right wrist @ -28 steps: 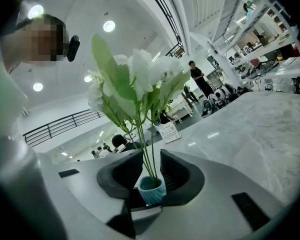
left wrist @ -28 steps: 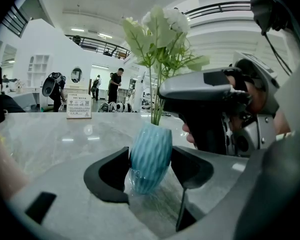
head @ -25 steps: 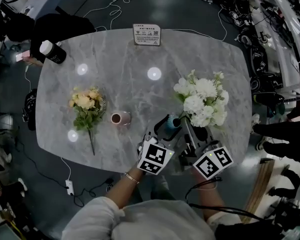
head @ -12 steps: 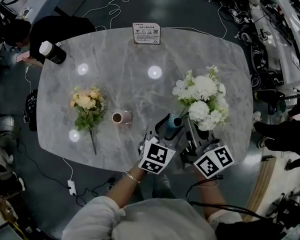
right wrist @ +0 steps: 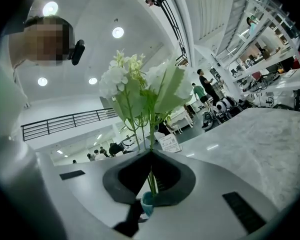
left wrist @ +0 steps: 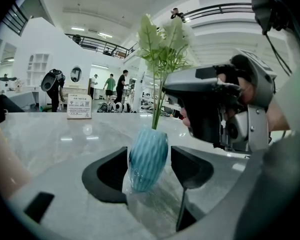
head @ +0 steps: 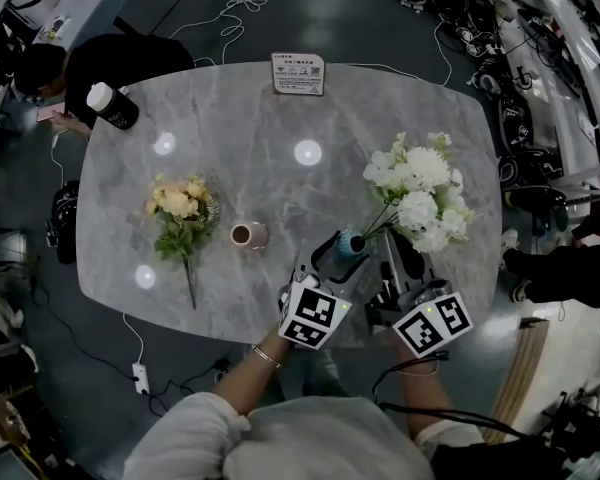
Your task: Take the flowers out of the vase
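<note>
the grey marble surface [head: 240, 108] carries everything. the white flowers [head: 420, 193] are the biggest thing on it: their heads lean up and to the right of the blue vase [head: 351, 244], with the stems in its mouth, not yet out. the right gripper [right wrist: 151, 159], just right of the vase, has its fingers pinched together on the green stems a little above the vase's rim. the left gripper [left wrist: 147, 171] meets the vase from the near side, its fingers set against both flanks of the ribbed body. it seems to clamp the vase, though the hold on the right flank looks light.

risks, as i judge them: the bunch is top-heavy and leaning, so a pull along the lean rather than along the stems could lever the vase over. if the left hold is loose, the vase could lift with the stems or slide toward the near edge, which is close. thin stems in a narrow pinch may slip or bend, leaving some behind. a wide swing leftward could hit the small cup [head: 246, 235] or the yellow bouquet [head: 180, 213], both left of the vase.
</note>
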`<act>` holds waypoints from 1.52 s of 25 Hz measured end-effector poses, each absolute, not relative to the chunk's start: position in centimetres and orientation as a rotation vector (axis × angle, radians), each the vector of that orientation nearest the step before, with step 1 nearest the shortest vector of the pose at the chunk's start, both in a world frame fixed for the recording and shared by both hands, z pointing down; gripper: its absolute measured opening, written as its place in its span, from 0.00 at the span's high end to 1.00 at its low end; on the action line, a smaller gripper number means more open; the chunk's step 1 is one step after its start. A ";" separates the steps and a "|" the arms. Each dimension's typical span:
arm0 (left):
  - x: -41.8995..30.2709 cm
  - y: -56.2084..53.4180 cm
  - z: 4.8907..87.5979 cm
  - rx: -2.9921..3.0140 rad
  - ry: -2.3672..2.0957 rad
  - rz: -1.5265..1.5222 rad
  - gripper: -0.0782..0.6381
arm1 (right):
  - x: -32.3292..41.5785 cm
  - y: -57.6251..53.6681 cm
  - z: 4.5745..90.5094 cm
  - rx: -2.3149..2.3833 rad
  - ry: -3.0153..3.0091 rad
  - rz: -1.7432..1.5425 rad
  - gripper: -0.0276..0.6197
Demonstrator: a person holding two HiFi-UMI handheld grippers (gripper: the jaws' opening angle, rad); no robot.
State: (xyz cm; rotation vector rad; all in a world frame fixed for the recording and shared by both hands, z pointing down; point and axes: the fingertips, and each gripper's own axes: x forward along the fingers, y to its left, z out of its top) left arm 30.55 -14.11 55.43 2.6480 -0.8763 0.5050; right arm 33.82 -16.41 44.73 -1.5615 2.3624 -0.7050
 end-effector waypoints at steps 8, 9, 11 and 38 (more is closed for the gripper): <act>29.5 -13.8 53.2 2.668 -0.880 0.468 0.51 | 33.7 -15.9 42.0 -1.590 2.357 -0.632 0.94; 29.4 -13.5 52.8 2.666 -0.879 0.461 0.51 | 33.9 -15.7 41.6 -1.597 2.353 -0.620 0.94; 29.4 -12.8 52.1 2.661 -0.878 0.449 0.51 | 34.5 -15.1 40.7 -1.614 2.340 -0.597 0.94; 16.9 -11.0 40.9 2.646 -1.212 0.254 0.88 | 31.5 -10.7 29.1 -1.693 2.274 -0.307 0.94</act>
